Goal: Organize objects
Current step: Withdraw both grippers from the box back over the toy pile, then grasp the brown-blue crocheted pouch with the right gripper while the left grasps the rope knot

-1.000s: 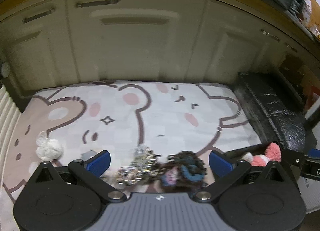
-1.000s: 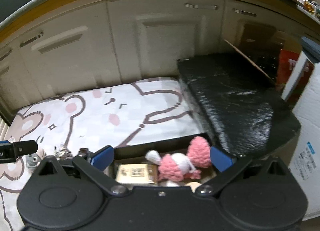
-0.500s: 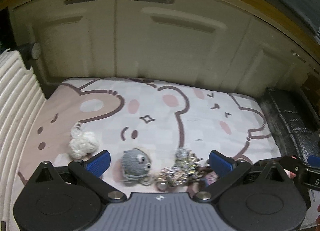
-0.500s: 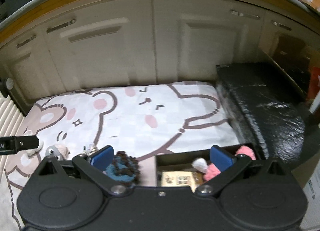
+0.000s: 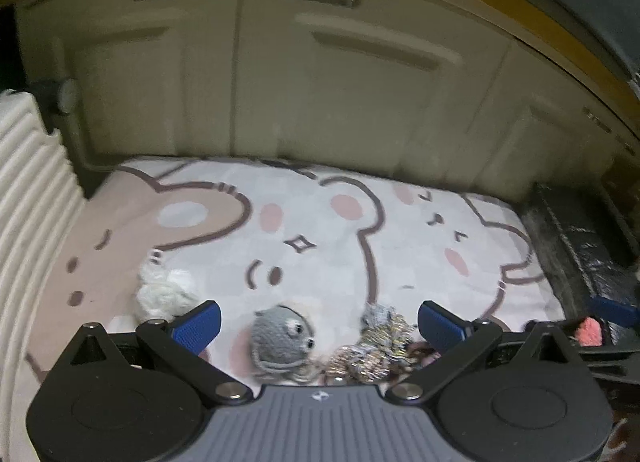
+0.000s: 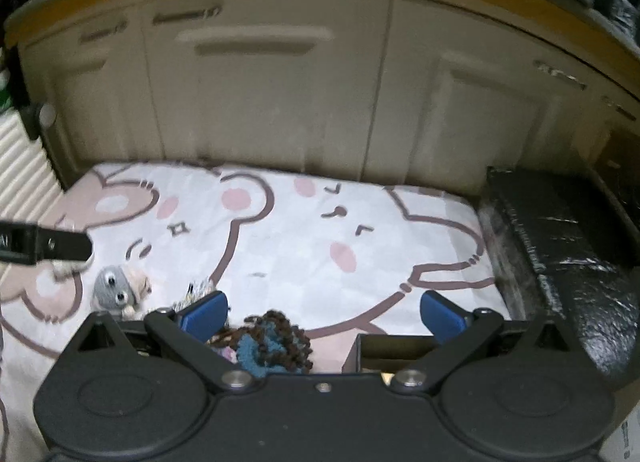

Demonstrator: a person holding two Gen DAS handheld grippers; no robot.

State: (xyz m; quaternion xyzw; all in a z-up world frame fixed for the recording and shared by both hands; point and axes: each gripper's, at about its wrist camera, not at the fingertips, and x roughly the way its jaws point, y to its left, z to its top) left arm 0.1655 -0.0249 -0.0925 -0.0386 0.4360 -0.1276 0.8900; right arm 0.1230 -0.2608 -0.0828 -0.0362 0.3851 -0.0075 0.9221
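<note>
Small knitted items lie on a bear-print mat (image 5: 320,230). In the left wrist view a grey crocheted toy with eyes (image 5: 282,338) and a glittery silver-gold scrunchie (image 5: 374,348) sit between the wide-open fingers of my left gripper (image 5: 318,322). A white fluffy ball (image 5: 162,292) rests just left of it. My right gripper (image 6: 324,314) is open too, hovering over a brown-and-blue knitted scrunchie (image 6: 274,342), with the grey toy (image 6: 114,288) to its left. A dark box (image 6: 384,348) sits under its right finger; a pink pompom (image 5: 588,332) shows in it.
Cream cabinet doors (image 5: 320,74) close off the far side of the mat. A white ribbed panel (image 5: 28,190) runs along the left edge. A black foil-wrapped block (image 6: 560,246) borders the mat on the right.
Both grippers have swung left. The grey toy and white ball came into the left view; the right view shifted off the box and pink pompom onto the brown-and-blue scrunchie.
</note>
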